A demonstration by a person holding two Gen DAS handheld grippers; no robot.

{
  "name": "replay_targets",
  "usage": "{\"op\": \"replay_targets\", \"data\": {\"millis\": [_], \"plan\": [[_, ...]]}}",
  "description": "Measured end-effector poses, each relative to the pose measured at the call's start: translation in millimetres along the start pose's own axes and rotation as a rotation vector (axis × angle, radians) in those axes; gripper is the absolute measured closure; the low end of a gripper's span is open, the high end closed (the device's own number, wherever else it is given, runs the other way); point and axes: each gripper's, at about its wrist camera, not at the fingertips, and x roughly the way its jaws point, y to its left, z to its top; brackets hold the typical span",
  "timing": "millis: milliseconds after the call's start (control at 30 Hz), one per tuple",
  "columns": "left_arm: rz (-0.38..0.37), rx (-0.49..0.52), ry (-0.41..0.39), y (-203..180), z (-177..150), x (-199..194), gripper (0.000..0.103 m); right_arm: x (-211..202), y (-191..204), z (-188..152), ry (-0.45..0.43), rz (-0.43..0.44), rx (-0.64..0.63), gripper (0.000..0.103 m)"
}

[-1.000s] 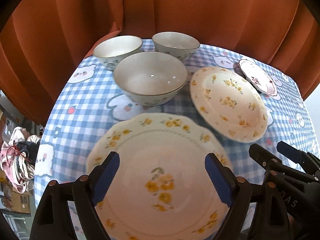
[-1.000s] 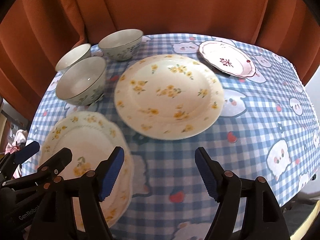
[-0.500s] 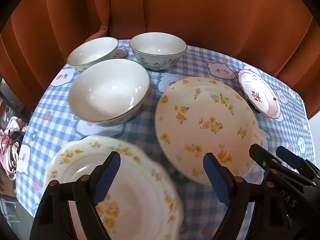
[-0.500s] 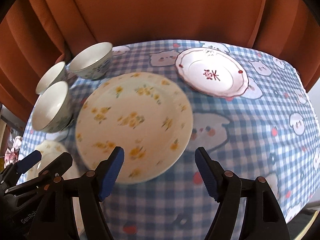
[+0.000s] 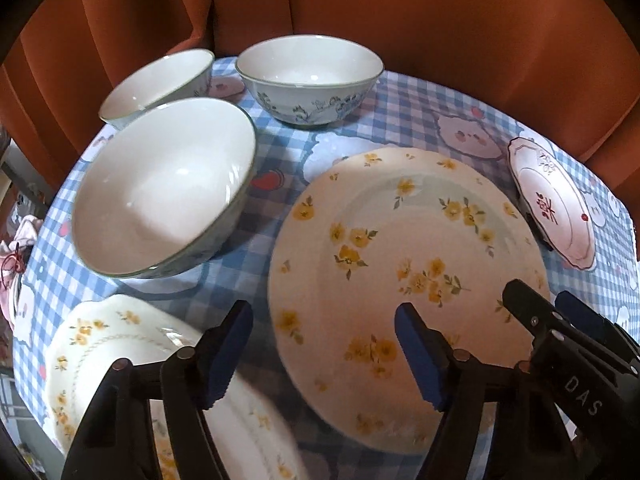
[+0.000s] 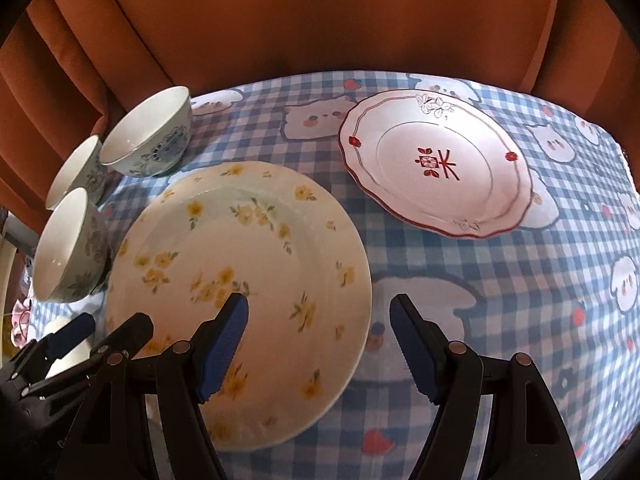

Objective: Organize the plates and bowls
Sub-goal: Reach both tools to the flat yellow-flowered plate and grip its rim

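We saw the big yellow-flower plate [image 6: 240,296] lying flat near the middle of the table. Round, it had no long axis and pointed no way. A scalloped plate with yellow flowers [image 5: 120,364] lay at its left near the table edge, and a red-rimmed plate [image 6: 436,168] lay well apart at the far right. Three bowls stood upright at the far left: the nearest bowl [image 5: 160,188], a second bowl [image 5: 160,84] behind it, and a third bowl [image 5: 308,76] with blue flowers on its wall.

Everything rested on a blue checked tablecloth [image 6: 500,300] with cartoon animals. An orange curtain [image 6: 320,16] hung behind the table.

Our left gripper [image 5: 324,352] hovered with jaws wide apart over the near rim of the big plate, holding nothing. Our right gripper [image 6: 320,340] was spread as well, empty, above that plate's right edge.
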Motion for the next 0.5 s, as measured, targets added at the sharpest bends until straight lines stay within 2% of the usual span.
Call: {"op": "replay_targets", "data": {"millis": [167, 367, 500], "plan": [[-0.004, -0.008, 0.041, -5.4, 1.7, 17.6, 0.033, 17.4, -5.1, 9.3, 0.009, 0.004, -0.006, 0.029], [0.011, 0.0, 0.048, -9.4, 4.6, 26.3, 0.031, 32.8, -4.7, 14.3, 0.034, 0.02, -0.023, 0.043], [0.02, 0.02, 0.05, -13.2, 3.7, 26.5, 0.031, 36.5, -3.6, 14.2, 0.032, 0.002, -0.027, 0.044]]}}
